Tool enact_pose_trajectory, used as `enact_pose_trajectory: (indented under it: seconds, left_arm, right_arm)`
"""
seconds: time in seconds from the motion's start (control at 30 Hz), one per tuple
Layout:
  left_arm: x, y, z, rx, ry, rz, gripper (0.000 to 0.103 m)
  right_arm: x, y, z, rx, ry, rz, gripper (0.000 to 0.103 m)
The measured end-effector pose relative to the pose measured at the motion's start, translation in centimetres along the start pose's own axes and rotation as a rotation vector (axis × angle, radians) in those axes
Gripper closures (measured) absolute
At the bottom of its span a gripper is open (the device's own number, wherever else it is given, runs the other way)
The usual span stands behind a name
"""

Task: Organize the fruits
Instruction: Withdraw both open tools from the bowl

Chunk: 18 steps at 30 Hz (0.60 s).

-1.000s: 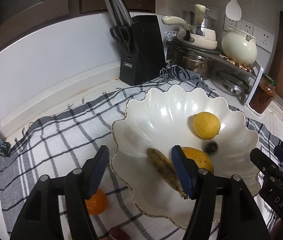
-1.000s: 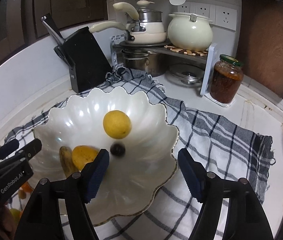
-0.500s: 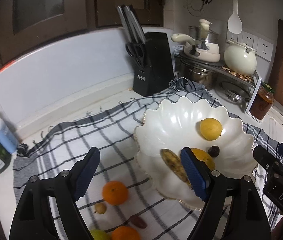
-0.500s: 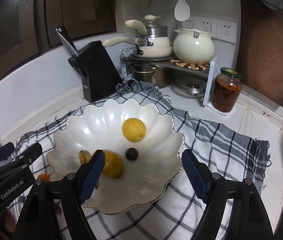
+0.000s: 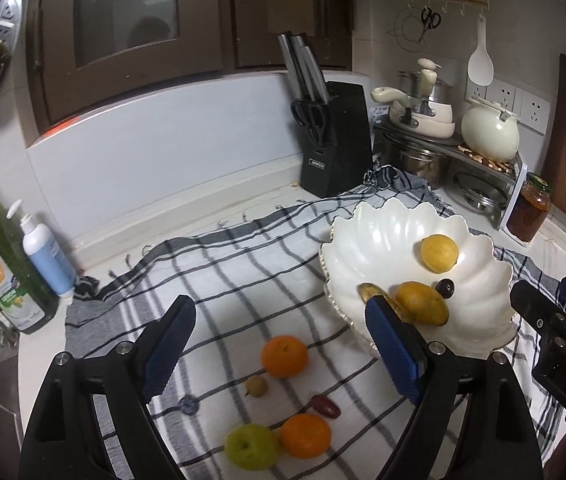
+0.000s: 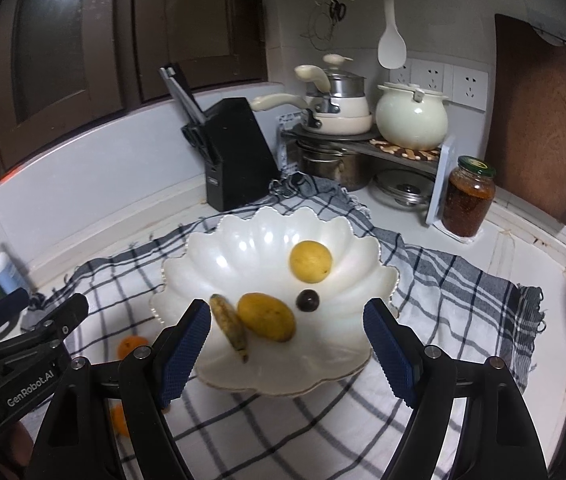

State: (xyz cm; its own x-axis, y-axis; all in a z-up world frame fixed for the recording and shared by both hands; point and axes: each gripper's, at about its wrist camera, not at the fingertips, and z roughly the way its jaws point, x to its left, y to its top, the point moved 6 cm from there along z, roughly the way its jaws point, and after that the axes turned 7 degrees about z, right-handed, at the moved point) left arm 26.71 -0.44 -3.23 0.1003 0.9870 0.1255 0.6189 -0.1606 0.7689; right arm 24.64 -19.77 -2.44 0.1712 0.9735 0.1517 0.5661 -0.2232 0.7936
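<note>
A white scalloped bowl on a checked cloth holds a round yellow fruit, a mango, a small banana and a dark plum. On the cloth in the left wrist view lie two oranges, a green apple, a small yellowish fruit and a red date. My left gripper is open and empty above them. My right gripper is open and empty over the bowl's near rim.
A black knife block stands behind the bowl. A rack with pots and a cream kettle and a jar of sauce stand at the back right. Dish soap and a white bottle stand at the left.
Both grippers have pulled back and up from the bowl. The loose fruits on the cloth have come into the left wrist view. Both grippers stay open.
</note>
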Motion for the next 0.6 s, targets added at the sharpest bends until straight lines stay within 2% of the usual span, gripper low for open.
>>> enact_pose_trajectory:
  seconds: [0.6]
  left_arm:
    - [2.2, -4.1, -2.2, 0.006, 0.020, -0.005, 0.016]
  right_arm:
    - [2.0, -3.5, -1.5, 0.021, 0.041, -0.021, 0.023]
